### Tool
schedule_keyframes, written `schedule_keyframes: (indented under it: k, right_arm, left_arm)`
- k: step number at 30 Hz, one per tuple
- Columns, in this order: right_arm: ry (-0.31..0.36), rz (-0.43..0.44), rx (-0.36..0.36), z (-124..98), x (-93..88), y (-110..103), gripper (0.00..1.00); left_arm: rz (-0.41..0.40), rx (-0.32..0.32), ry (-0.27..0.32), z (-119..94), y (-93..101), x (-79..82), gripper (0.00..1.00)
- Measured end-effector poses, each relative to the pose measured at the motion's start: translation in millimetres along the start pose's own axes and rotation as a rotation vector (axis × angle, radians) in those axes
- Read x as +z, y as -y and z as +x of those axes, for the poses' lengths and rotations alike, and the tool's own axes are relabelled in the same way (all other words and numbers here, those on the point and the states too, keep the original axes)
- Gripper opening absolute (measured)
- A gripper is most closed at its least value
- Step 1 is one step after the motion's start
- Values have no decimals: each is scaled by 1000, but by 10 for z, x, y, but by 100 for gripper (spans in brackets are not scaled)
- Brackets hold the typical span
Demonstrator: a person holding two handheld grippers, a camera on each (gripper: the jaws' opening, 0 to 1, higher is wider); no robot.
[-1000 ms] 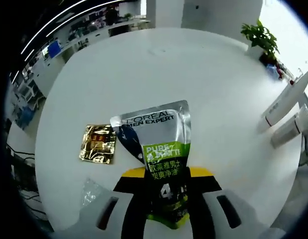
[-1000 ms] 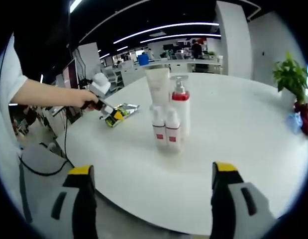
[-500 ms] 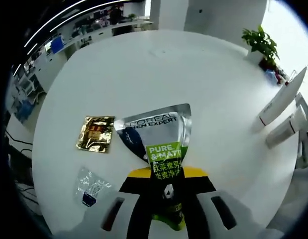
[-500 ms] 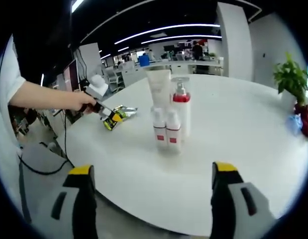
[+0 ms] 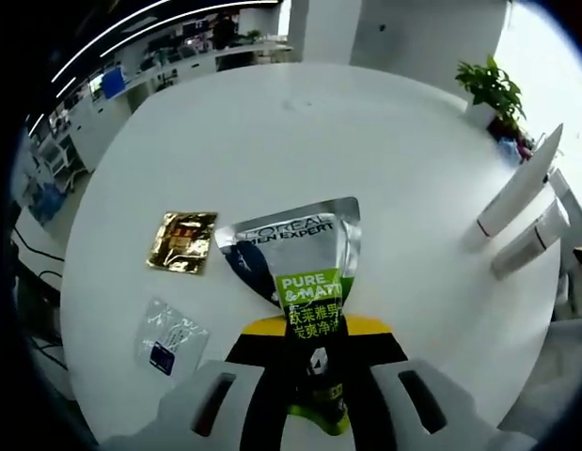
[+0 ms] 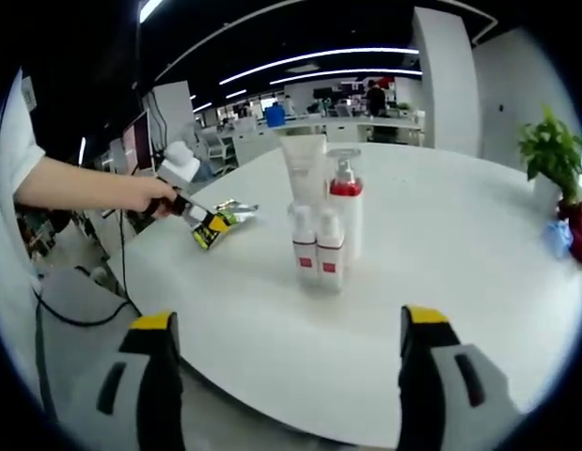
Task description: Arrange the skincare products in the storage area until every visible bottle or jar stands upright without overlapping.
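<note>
My left gripper [image 5: 309, 331] is shut on the lower end of a silver L'Oreal Men Expert sachet [image 5: 295, 254], which fans out above the white round table [image 5: 366, 150]. A gold sachet [image 5: 182, 241] and a clear sachet [image 5: 165, 335] lie flat to its left. In the right gripper view a white tube [image 6: 305, 167], a pump bottle with a red collar [image 6: 345, 205] and two small red-labelled bottles [image 6: 317, 252] stand upright in a tight group. My right gripper [image 6: 289, 329] hangs open before the table edge, nothing between its jaws.
A person's hand holds the left gripper [image 6: 189, 209] at the table's left side in the right gripper view. A potted plant [image 6: 552, 150] stands at the far right edge. Two of the white bottles [image 5: 521, 211] show at the right of the left gripper view. Office desks lie beyond.
The left gripper view has pulled back a little with the silver sachet still held, so the clear sachet shows in full. The bottle group and the right gripper have stayed put.
</note>
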State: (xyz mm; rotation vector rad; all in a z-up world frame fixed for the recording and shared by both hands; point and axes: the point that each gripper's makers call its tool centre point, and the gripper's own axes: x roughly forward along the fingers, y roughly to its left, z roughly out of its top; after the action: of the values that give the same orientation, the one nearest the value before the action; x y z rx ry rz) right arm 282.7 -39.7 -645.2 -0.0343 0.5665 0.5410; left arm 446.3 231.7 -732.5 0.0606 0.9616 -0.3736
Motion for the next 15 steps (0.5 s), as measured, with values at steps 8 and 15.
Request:
schedule_keyframes:
  k: [8,15]
  right_arm:
    - [11,-3,4,-4,18,-6,98]
    - [19,-7,10,-6,35,-24,98]
  left_arm:
    - [-13,0,35,-104,91,-49,15]
    - [-37,-17,66,-240,260,-151,15]
